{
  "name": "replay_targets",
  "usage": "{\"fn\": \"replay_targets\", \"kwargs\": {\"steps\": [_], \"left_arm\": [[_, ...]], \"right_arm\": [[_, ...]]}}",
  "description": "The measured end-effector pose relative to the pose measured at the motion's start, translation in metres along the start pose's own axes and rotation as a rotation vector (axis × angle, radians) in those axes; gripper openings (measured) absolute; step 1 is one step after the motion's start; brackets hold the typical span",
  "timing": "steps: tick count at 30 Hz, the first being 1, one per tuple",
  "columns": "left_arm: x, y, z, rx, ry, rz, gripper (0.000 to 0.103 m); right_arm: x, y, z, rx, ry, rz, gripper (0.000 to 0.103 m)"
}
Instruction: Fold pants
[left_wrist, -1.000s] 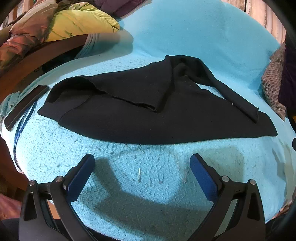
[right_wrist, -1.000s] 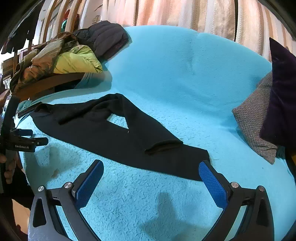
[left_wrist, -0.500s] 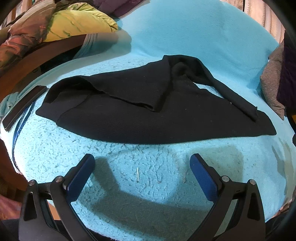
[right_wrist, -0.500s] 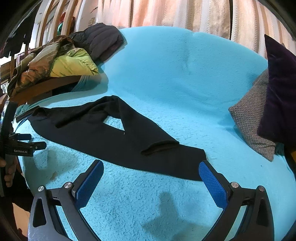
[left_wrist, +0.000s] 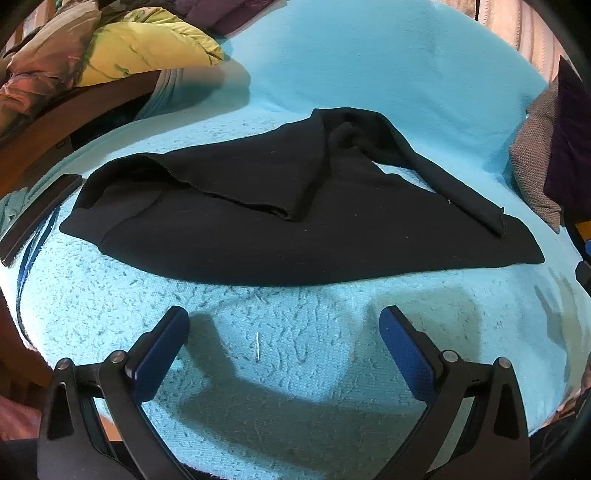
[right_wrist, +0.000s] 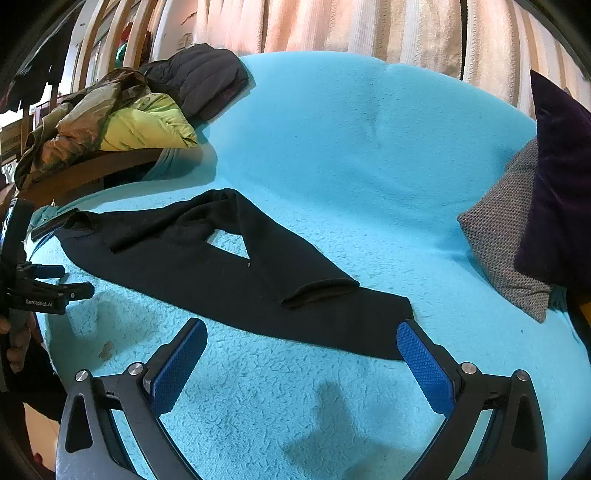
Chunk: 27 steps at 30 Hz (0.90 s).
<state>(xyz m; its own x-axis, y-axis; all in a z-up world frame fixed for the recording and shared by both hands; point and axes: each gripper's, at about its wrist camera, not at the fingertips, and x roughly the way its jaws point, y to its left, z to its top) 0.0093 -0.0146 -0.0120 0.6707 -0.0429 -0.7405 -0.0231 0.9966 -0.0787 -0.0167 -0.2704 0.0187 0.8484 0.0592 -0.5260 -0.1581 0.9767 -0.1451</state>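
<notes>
Left wrist view: the black pants (left_wrist: 280, 229) are seen spread on the turquoise sofa (left_wrist: 369, 66), little changed from a second ago, so folding is judged not begun. The left hand-held gripper (left_wrist: 284, 332) is held wide and empty just short of the pants; the right hand-held gripper (right_wrist: 301, 343) likewise, near the leg end. Cushions (right_wrist: 517, 236) and a heap of jackets (right_wrist: 140, 122) are kept well apart from the pants; nothing is found obstructing.

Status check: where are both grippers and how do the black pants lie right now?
Left gripper open, empty, short of the pants. Right gripper open, empty, at the leg hem. Black pants loosely spread on turquoise cover, one leg crossed over. Nothing blocking.
</notes>
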Motion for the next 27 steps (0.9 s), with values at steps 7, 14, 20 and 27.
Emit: {"fn": "replay_targets", "kwargs": {"steps": [7,14,20,27], "left_arm": [[-0.0009,-0.0027,-0.0002,0.001,0.002,-0.007,0.103],[-0.0016,-0.0027,-0.0007,0.002,0.003,-0.006,0.103],[-0.0015,-0.002,-0.0015,0.006,0.005,-0.01,0.103],[-0.0053,0.0061,-0.0029,-0.029,-0.039,-0.063,0.103]], "right_arm": [[-0.0008,-0.0009,-0.0007,0.005,-0.001,0.0,0.103],[-0.0015,-0.0029,-0.0006,0.012,-0.012,0.004,0.103],[-0.0017,-0.0048,0.0007,0.015,-0.025,0.0,0.103],[-0.0035,-0.0079,0.0012,0.028,-0.037,-0.013,0.103]]}}
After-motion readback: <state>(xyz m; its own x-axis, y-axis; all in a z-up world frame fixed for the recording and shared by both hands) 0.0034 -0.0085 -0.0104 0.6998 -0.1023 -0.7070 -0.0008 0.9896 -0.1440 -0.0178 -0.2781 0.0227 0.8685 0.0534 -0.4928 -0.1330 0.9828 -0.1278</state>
